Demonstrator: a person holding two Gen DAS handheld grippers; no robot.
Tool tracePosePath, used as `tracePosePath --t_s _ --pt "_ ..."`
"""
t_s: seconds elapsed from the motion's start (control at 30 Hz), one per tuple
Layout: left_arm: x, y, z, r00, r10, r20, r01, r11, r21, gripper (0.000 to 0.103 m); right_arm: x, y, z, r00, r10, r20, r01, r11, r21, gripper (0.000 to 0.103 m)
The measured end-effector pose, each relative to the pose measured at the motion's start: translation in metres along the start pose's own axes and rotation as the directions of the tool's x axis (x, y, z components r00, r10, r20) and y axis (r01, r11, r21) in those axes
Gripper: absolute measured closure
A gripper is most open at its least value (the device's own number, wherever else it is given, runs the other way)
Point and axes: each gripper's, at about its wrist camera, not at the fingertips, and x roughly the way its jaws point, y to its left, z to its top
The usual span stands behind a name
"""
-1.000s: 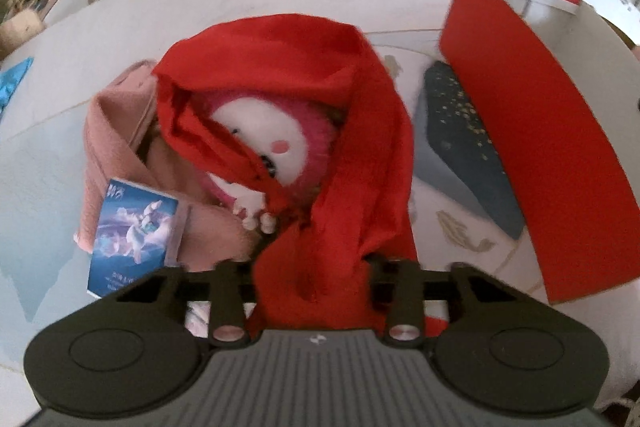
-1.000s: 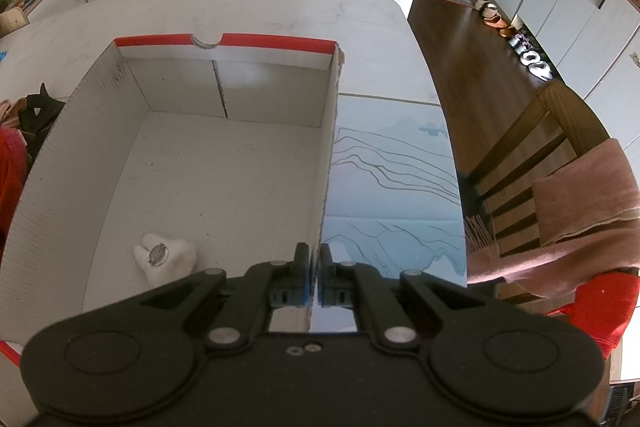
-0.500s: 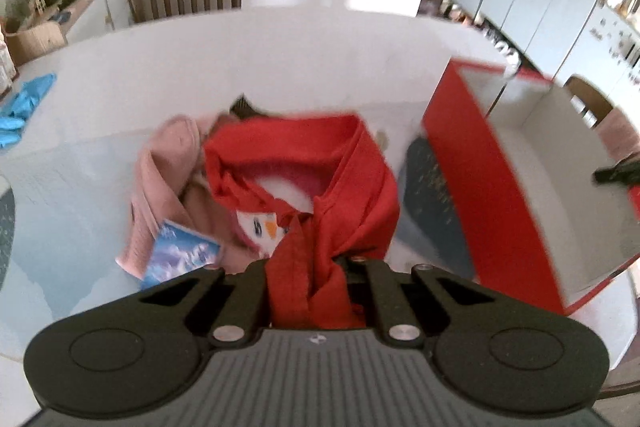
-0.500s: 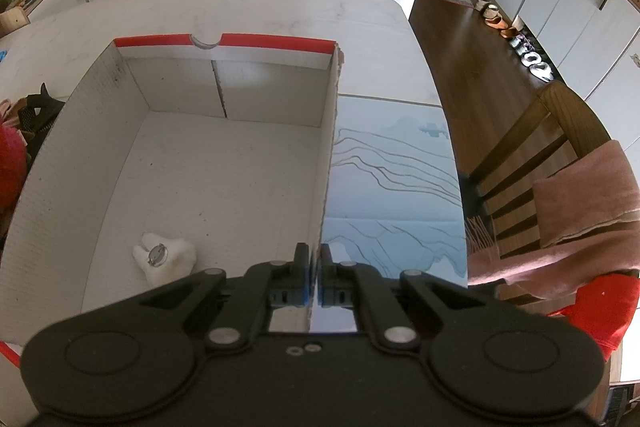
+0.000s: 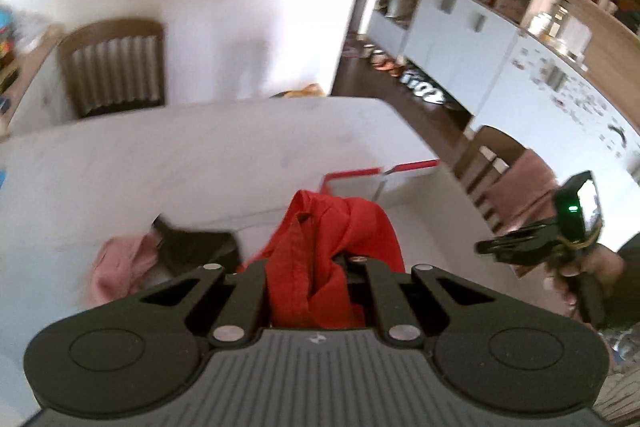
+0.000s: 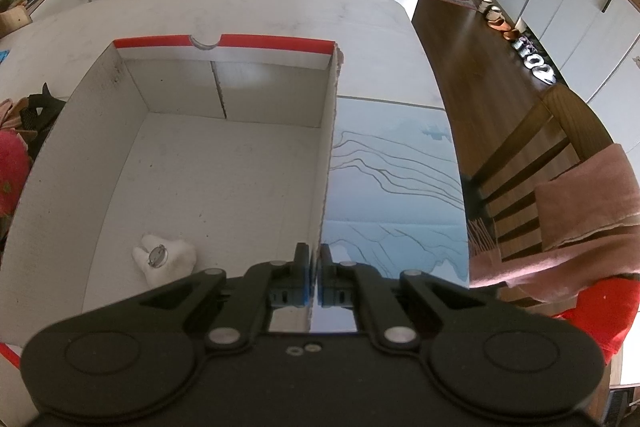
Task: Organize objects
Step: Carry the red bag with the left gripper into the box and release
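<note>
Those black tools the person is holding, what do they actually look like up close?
Each is matte black plastic. The left gripper has a ribbed grey top plate with a tiny white logo, two round discs at its sides and silver pivot pins on angled links. The right gripper has blue pads on its fingers. Seen from the left wrist, it carries a green light, and the sleeve looks dark.

The left gripper (image 5: 316, 267) has closed its jaws on the red cloth (image 5: 320, 247) and lifted it off the pink plush toy (image 6: 12, 163), up from the counter (image 5: 160, 163), toward the box (image 5: 424, 195).
</note>
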Motion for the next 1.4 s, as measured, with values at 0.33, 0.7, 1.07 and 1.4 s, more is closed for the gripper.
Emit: tracePosePath --t_s 0.33,0.7,1.07,1.4 --pt "0.022 -0.074 0.040 0.985 -0.170 0.031 0.166 0.979 0.116 0.096 0.001 0.003 0.001 1.000 -0.001 0.003 0.001 1.000 -0.010 0.100" --pt "0.119 -0.130 0.036 0.978 -0.205 -0.035 0.208 0.958 0.197 0.096 0.002 0.002 0.000 1.000 0.000 0.007 0.000 1.000 -0.014 0.100" --pt "0.197 -0.138 0.004 0.985 -0.095 -0.142 0.128 0.960 0.249 0.096 0.002 0.005 -0.001 1.000 -0.002 0.011 0.003 1.000 -0.030 0.100" --pt "0.235 -0.131 -0.018 0.954 -0.037 -0.297 0.115 0.962 0.248 0.095 0.000 0.005 -0.001 1.000 0.001 0.013 -0.001 1.000 -0.026 0.100"
